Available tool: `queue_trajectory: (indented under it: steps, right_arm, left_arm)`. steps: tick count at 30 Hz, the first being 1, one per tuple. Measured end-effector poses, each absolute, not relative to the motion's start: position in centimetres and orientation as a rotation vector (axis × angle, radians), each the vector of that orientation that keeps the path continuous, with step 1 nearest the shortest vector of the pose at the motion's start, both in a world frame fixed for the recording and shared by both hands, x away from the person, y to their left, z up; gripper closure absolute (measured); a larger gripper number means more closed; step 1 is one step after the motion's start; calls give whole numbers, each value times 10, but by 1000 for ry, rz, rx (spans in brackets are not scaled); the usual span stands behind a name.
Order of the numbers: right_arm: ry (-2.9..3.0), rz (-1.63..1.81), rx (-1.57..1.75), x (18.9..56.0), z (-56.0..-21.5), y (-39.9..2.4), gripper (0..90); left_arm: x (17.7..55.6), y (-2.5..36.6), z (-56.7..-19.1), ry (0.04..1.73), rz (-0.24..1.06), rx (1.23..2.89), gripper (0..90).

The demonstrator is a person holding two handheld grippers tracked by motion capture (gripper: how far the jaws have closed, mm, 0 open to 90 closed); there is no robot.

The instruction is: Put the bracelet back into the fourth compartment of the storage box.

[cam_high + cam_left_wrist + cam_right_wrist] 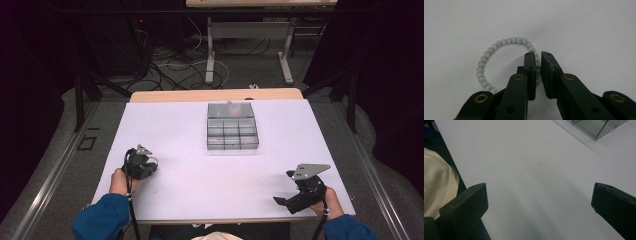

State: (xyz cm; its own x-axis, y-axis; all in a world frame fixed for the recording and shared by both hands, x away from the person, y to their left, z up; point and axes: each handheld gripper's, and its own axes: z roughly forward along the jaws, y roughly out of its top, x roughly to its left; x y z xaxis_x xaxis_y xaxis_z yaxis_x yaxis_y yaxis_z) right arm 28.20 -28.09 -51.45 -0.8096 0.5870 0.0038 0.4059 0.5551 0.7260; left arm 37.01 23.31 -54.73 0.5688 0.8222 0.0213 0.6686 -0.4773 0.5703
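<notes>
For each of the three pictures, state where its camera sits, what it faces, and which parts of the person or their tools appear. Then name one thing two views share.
High view: above the person's side, facing forward and down on the white table; blue sleeves, both hands, both tools.
Left gripper view: rides the left hand-held gripper, facing down its nearly closed jaws pinching a pale green beaded bracelet.
Right gripper view: rides the right hand-held gripper, jaws wide apart, facing across the table.
Shared: the clear plastic compartment box, in the high and right gripper views.
</notes>
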Motion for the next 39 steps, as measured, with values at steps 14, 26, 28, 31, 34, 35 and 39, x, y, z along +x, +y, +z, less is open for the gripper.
queue_trajectory:
  steps: [14,26,28,31,34,35,39]
  right_arm:
    - [2547,1106,830,282,-515,-281,5]
    - [2547,1106,829,282,-515,-281,5]
    - [2547,1105,829,282,-515,-281,6]
    - [2547,1105,837,281,-515,-281,5]
    - [2547,1106,828,282,-515,-281,5]
    - [2547,1106,828,282,-515,-281,6]
    - [2546,1106,828,282,-515,-281,6]
  left_arm:
    - [369,233,-546,1181,403,2298,852]
    - [367,233,-539,1152,448,2289,851]
    - [366,233,-539,1154,449,2276,851]
    - [366,233,-537,1149,470,2266,851]
    - [365,233,-535,1150,476,2259,851]
    - [365,233,-535,1150,474,2259,851]
    - [363,233,-532,1146,493,2259,851]
